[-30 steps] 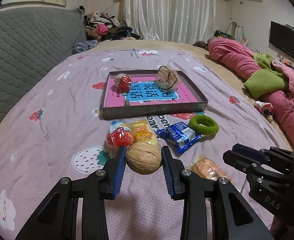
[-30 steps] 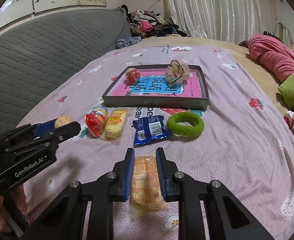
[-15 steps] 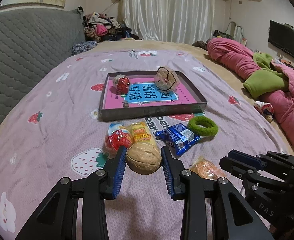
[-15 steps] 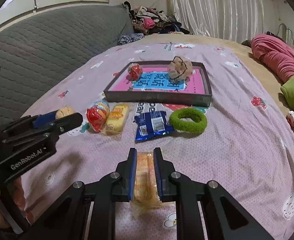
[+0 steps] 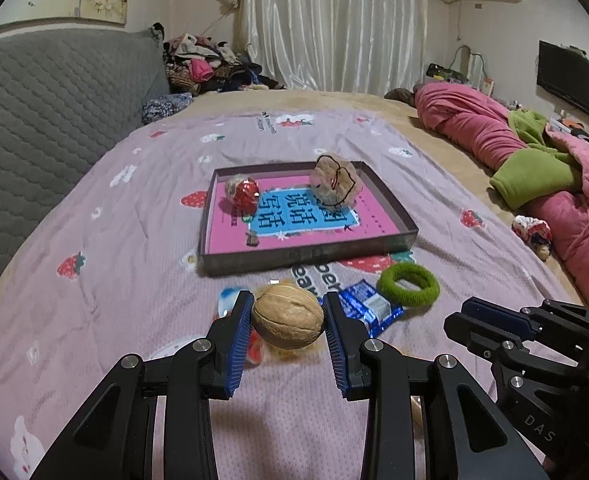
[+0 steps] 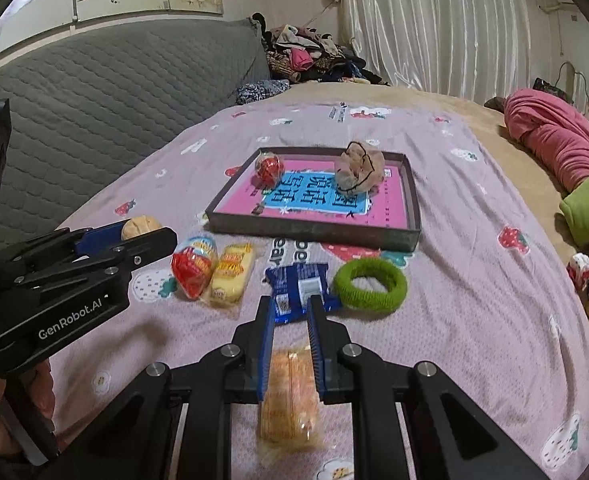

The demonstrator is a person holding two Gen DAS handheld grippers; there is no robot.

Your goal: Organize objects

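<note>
My left gripper is shut on a tan walnut, held above the purple bedspread. My right gripper is shut on an orange wrapped snack cake, which hangs down between its blue pads. The shallow grey tray with a pink and blue bottom lies ahead; a red wrapped ball and a beige bundle with a black cord lie in it. In the right wrist view the left gripper shows at the left with the walnut.
On the bedspread in front of the tray lie a red and white packet, a yellow snack pack, a blue packet and a green hair ring. A pink and green quilt lies at the right, a grey headboard at the left.
Both grippers have risen a little and moved toward the tray with their loads. The snack cake has come up off the bedspread. Both grips are unchanged.
</note>
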